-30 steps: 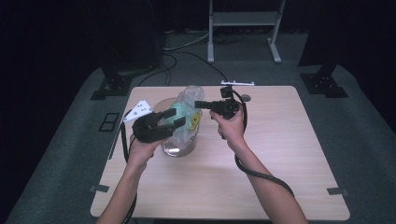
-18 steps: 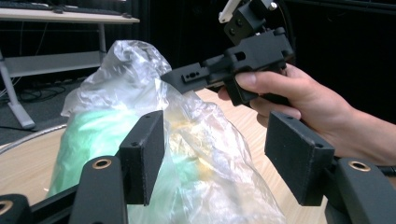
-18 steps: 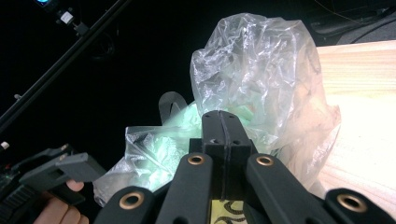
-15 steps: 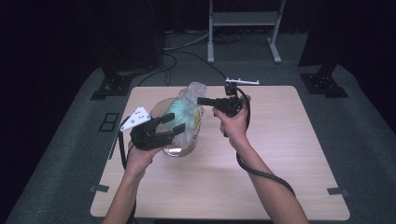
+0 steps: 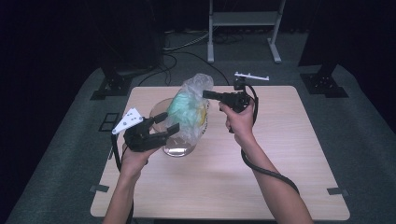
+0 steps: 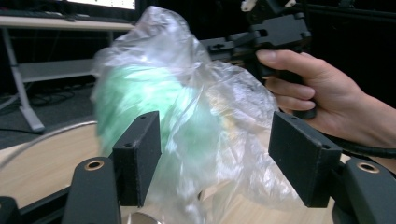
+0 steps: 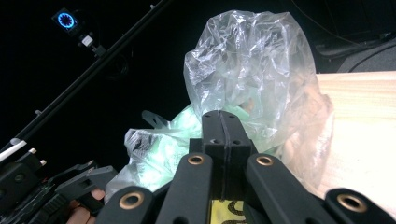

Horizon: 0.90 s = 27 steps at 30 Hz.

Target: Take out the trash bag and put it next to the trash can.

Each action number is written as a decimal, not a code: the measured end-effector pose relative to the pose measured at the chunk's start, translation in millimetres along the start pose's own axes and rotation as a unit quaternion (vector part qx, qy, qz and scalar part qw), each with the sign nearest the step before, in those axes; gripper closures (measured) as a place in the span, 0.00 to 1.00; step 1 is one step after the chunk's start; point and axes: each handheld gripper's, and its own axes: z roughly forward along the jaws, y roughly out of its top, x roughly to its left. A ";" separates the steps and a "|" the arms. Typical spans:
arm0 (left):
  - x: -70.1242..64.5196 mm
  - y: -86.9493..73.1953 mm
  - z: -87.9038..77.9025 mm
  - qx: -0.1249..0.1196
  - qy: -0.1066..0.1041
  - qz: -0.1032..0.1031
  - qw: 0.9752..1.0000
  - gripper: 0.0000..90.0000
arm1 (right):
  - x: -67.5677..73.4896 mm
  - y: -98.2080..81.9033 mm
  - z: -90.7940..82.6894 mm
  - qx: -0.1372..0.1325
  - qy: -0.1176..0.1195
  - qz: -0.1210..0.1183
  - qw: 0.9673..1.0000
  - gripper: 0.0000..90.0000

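A clear plastic bag (image 5: 189, 109) with green stuff inside hangs over a glass bowl (image 5: 179, 148) left of the table's middle. My right gripper (image 5: 208, 94) is shut on the bag's upper right side. In the right gripper view the shut jaws pinch the crinkled plastic of the bag (image 7: 252, 70), and the right gripper (image 7: 223, 133) points at the green contents below. My left gripper (image 5: 166, 123) is open at the bowl's left side. In the left gripper view the bag (image 6: 187, 116) hangs just beyond the spread jaws of the left gripper (image 6: 215, 156). I cannot tell whether they touch it.
A small white bracket (image 5: 251, 76) lies at the table's far edge. The wooden table (image 5: 280, 154) is bare to the right and front of the bowl. Black stand feet (image 5: 324, 84) and cables lie on the grey floor beyond.
My right gripper has risen a little and carried the bag up and to the right. The left gripper has stayed open beside the bowl, drifting slightly toward me.
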 end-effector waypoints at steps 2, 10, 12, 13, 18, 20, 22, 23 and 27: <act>1.3 0.4 -2.1 -0.002 0.003 -0.002 1.000 0.36 | -0.1 1.4 -3.1 -0.004 0.002 0.000 1.000 1.00; 3.5 -0.5 -5.2 -0.003 0.006 -0.003 1.000 0.33 | -0.3 7.4 -18.7 -0.017 0.007 0.000 1.000 1.00; 3.2 -1.1 -5.1 -0.003 0.006 -0.002 1.000 0.33 | -0.2 8.9 -22.6 -0.022 0.009 0.001 1.000 1.00; 3.1 -1.5 -5.0 -0.003 0.006 -0.001 1.000 0.33 | -0.2 9.6 -24.8 -0.023 0.010 -0.001 1.000 1.00; 2.5 -3.9 -2.5 0.001 0.006 0.003 1.000 0.32 | -0.8 12.2 -34.7 -0.031 0.009 -0.003 0.999 1.00; 2.3 -4.6 -1.5 0.003 0.006 0.003 1.000 0.32 | -1.1 13.3 -39.3 -0.033 0.009 -0.002 0.999 1.00; 2.2 -5.6 0.0 0.005 0.004 0.002 1.000 0.32 | -1.5 14.4 -44.4 -0.037 0.009 -0.003 0.999 1.00; 2.0 -6.2 0.8 0.007 0.004 0.002 1.000 0.31 | -1.7 14.7 -46.3 -0.037 0.008 -0.003 0.999 1.00; 1.9 -8.2 3.0 0.011 0.005 0.001 1.000 0.31 | -3.1 16.1 -55.5 -0.043 0.005 -0.004 0.999 1.00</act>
